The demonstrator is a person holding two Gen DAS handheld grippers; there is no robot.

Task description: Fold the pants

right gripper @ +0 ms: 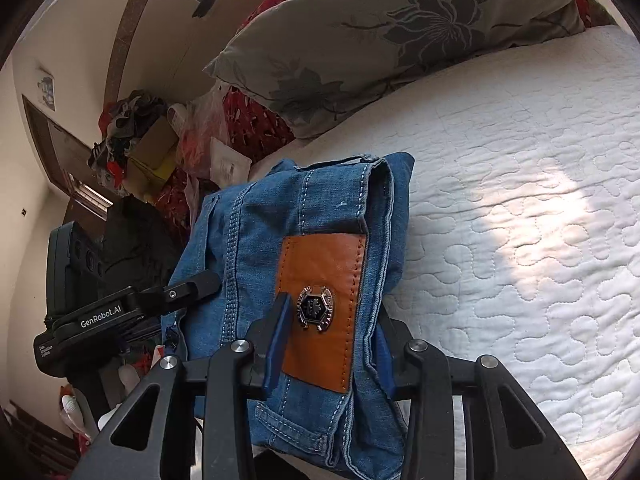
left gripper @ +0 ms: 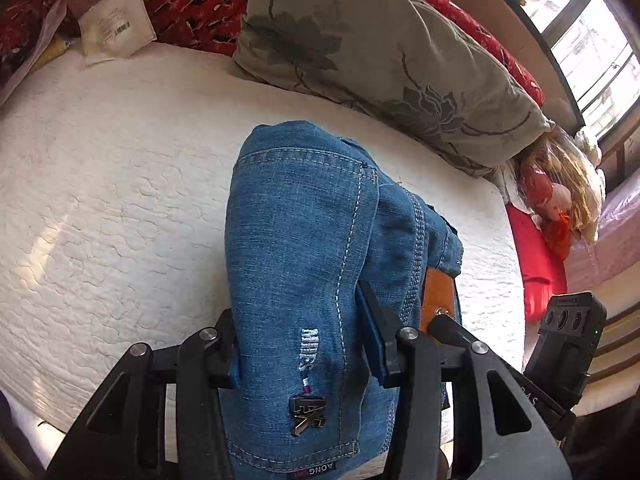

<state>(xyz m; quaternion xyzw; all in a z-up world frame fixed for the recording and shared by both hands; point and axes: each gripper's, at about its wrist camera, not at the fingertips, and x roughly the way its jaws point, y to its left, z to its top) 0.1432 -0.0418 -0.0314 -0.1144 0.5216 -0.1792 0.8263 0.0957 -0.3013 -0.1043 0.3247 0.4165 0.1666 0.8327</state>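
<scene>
Both your left gripper [left gripper: 300, 360] and right gripper [right gripper: 332, 344] pinch the folded jeans [left gripper: 304, 240], whose length runs toward twelve o'clock, seemingly lifted off the bed [left gripper: 100, 200].

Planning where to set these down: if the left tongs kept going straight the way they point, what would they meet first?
Likely the white quilt. The left tongs grip the folded jeans and tilt down at the bed, so the jeans' far end would probably touch first, short of the pillow. Depth is unclear.

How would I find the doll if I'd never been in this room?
Start at the big grey flowered pillow at the back of the white bed. Past its right-hand corner lies the doll. Nothing else there has long blond hair and red clothes.
</scene>
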